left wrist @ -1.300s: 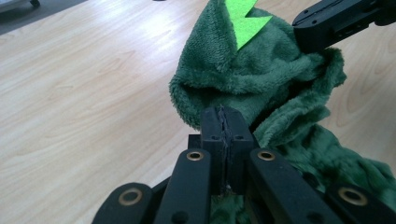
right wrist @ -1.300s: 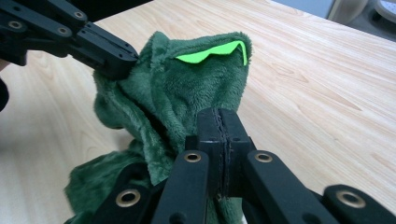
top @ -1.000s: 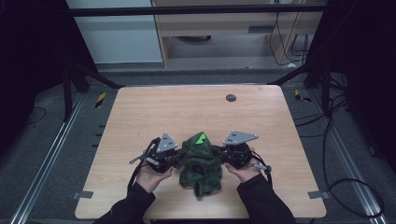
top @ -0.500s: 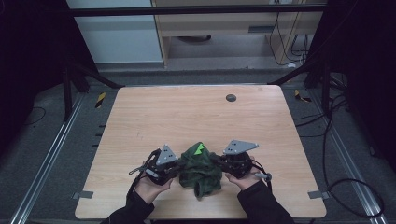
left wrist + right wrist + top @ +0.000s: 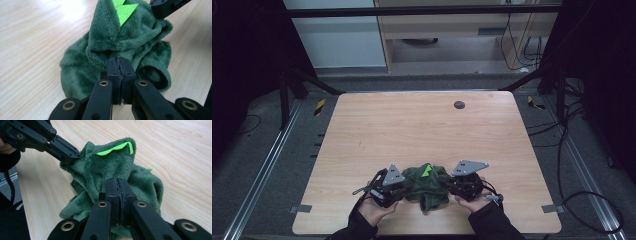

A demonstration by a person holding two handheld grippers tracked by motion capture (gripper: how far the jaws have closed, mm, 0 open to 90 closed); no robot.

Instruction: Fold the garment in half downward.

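Note:
A dark green fleece garment (image 5: 427,184) with bright green pointed spikes (image 5: 124,10) lies bunched near the table's front edge. My left gripper (image 5: 404,187) is shut on its left edge, and the jaws pinch a fold of fleece (image 5: 119,63). My right gripper (image 5: 447,182) is shut on the opposite edge, with its jaws pressed together over the cloth (image 5: 117,185). In the right gripper view the left gripper (image 5: 68,153) bites the far side of the garment (image 5: 112,167). The lower part of the garment rests on the wood.
The wooden table (image 5: 422,130) has a small dark round disc (image 5: 459,104) near its far edge. Grey tape tabs (image 5: 301,208) mark the front corners. Cables (image 5: 582,200) lie on the floor to the right, and metal rails (image 5: 262,170) run along both sides.
Both hands with the garment have come back toward the table's front edge and sunk lower. The garment now sags onto the wood between the grippers.

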